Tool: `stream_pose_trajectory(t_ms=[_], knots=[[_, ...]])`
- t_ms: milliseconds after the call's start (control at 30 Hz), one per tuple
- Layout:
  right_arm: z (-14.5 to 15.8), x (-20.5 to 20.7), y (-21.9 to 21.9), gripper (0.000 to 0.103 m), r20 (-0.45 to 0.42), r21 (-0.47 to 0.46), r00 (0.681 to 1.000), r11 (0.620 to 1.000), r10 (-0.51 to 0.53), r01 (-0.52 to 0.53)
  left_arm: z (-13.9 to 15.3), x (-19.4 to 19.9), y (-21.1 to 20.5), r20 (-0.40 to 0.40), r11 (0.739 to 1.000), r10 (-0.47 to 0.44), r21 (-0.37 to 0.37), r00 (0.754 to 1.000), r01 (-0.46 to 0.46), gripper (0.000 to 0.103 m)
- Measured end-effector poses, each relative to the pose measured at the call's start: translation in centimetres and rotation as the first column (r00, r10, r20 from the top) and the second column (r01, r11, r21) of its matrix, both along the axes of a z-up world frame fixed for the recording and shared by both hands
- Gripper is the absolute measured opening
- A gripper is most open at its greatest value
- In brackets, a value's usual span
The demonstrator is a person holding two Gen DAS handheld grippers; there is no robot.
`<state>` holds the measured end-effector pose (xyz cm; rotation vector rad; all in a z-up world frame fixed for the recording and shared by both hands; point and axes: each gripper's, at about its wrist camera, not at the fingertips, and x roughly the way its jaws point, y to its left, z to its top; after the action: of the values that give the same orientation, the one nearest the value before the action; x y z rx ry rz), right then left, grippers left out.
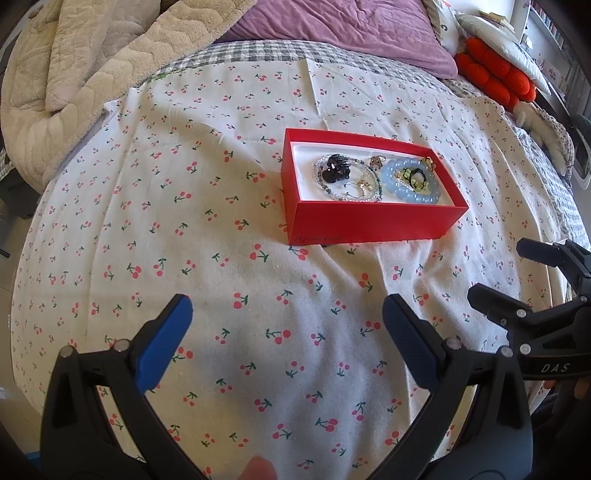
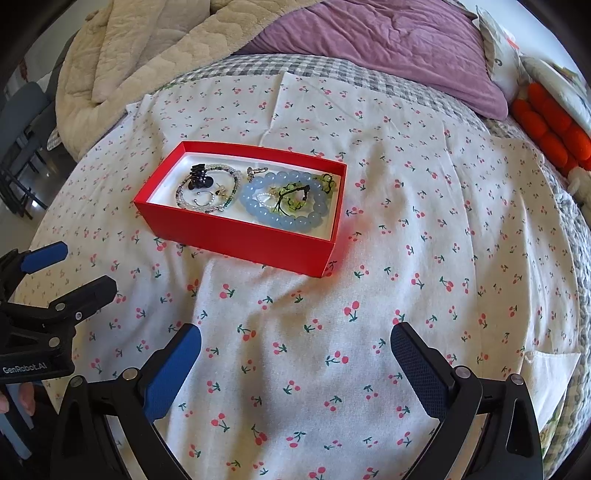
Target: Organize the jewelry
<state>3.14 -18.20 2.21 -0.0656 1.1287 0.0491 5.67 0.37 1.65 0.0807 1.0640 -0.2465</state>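
Note:
A red box (image 1: 369,221) (image 2: 236,236) with a white inside sits on the cherry-print cloth. In it lie a blue bead bracelet (image 1: 410,195) (image 2: 273,218), a black hair claw (image 1: 334,168) (image 2: 199,176), a clear bead bracelet (image 2: 184,192), green beads (image 2: 291,192) and small pieces. My left gripper (image 1: 288,314) is open and empty, well short of the box. My right gripper (image 2: 295,343) is open and empty, also short of the box. Each shows at the edge of the other's view, the right gripper (image 1: 517,273) on the right and the left gripper (image 2: 81,269) on the left.
The cherry-print cloth (image 1: 221,221) (image 2: 443,240) covers a bed. A beige blanket (image 1: 74,55) (image 2: 147,48) is heaped at the back left, a purple quilt (image 1: 351,29) (image 2: 388,48) at the back. Orange cushions (image 1: 495,70) (image 2: 554,125) lie at the far right.

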Motion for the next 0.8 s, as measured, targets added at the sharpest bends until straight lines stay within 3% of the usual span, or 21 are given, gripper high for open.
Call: stream_pose_trajectory(t_ms=[800], knots=[[0.38, 0.09, -0.55, 0.103, 0.016, 0.011, 1.0, 1.0, -0.026, 0.026, 0.17, -0.03, 0.25, 0.007, 1.0, 0.008, -0.006, 1.0, -0.008, 0.102]])
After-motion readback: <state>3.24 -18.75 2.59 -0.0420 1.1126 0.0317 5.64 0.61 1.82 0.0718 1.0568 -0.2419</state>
